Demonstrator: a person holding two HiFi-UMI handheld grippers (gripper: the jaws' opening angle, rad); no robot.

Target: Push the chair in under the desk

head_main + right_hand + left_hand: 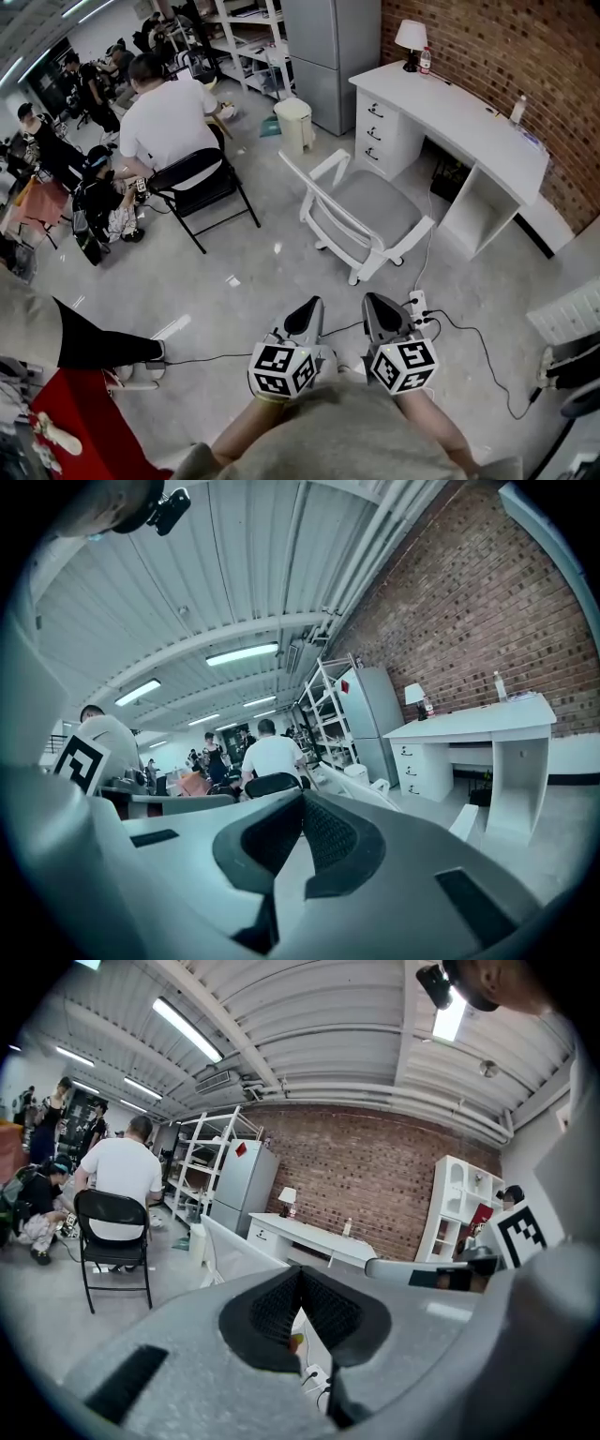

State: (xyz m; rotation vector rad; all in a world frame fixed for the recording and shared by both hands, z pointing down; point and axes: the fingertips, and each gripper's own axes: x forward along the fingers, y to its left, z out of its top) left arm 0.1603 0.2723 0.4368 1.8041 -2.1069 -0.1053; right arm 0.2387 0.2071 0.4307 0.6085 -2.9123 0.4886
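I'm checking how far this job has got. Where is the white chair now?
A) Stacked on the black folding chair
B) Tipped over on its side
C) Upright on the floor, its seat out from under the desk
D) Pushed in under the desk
C: the chair stands upright on the open floor in front of the desk, with its whole seat in view and not under the desktop.

A black chair point(200, 187) stands near a person in white point(167, 117). A grey fridge point(330, 47) is by the brick wall point(506, 47).
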